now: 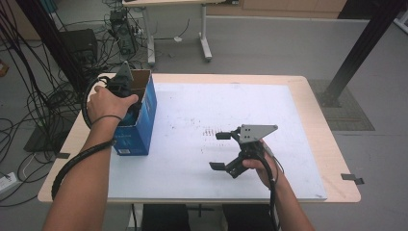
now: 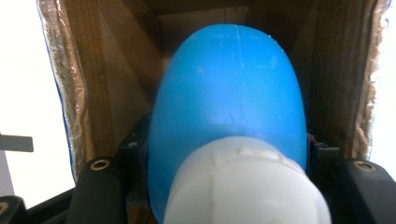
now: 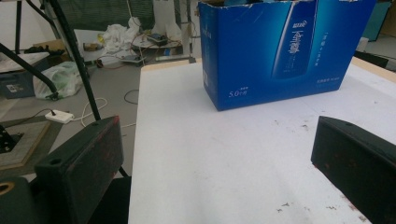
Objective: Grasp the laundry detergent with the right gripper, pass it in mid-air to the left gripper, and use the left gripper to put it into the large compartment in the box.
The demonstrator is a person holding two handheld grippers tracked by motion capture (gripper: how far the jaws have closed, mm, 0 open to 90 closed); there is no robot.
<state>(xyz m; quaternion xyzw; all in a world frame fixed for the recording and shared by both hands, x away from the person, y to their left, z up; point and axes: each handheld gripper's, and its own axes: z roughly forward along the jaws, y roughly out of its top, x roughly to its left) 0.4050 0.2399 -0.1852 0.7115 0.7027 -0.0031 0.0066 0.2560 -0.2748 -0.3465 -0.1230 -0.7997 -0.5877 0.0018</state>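
While box (image 1: 137, 120) hides it, blue bottle (image 2: 229, 93) shows inside.

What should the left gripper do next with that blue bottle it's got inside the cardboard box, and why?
Probably lower it a little further, then open the jaws. The left gripper is shut on the blue bottle, which hangs down inside the open blue box, its brown inner walls close on both sides. Whether the bottle has touched the bottom cannot be told. The right gripper waits open over the white mat.

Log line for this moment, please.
left gripper: shut on bottle, inside box | right gripper: open, empty, over table
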